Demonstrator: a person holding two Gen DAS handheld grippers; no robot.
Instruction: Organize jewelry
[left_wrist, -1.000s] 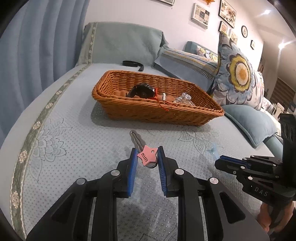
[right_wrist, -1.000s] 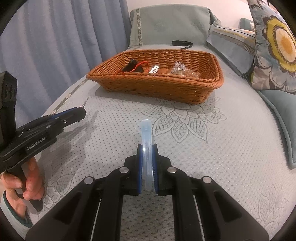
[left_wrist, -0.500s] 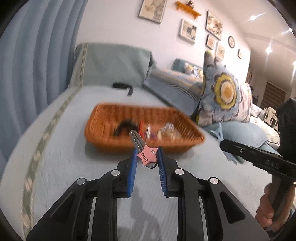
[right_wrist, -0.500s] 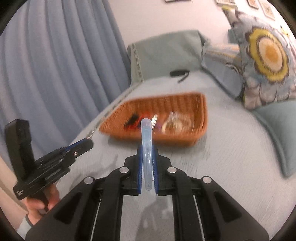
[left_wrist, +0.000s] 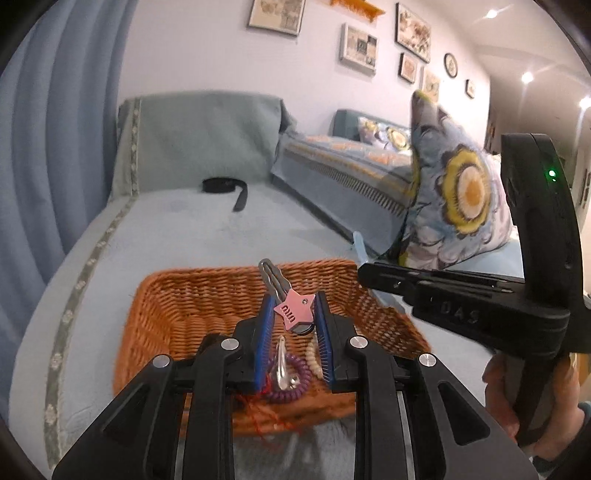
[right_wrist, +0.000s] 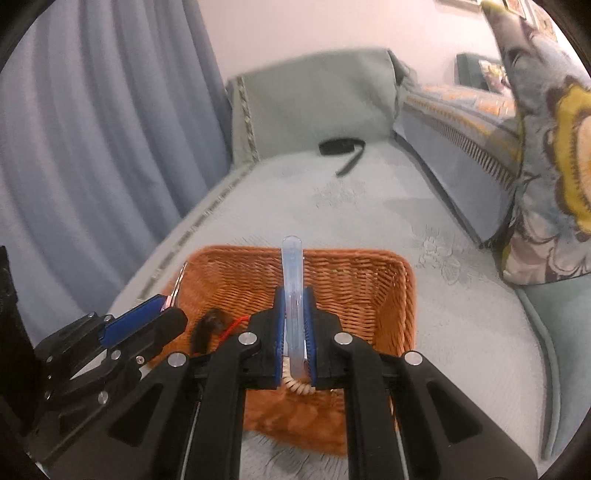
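Each tool holds a clip tight over the basket (left_wrist: 177, 295), the left tool (left_wrist: 291, 321) a star clip (left_wrist: 293, 312), the right tool (right_wrist: 294, 328) a clear clip (right_wrist: 292, 280); go low, then let go gently.

1. A pale blue-green sofa (left_wrist: 207, 229) with an embroidered cover fills the room's middle
2. Blue curtains (right_wrist: 92, 129) hang in folds just left of the sofa
3. A floral cushion (left_wrist: 458, 199) stands at the sofa's right end
4. Framed pictures (left_wrist: 358, 48) and a small round clock (left_wrist: 450, 65) hang on the pale wall behind the sofa
5. Ceiling spotlights (left_wrist: 491, 14) glow above the sofa's right end
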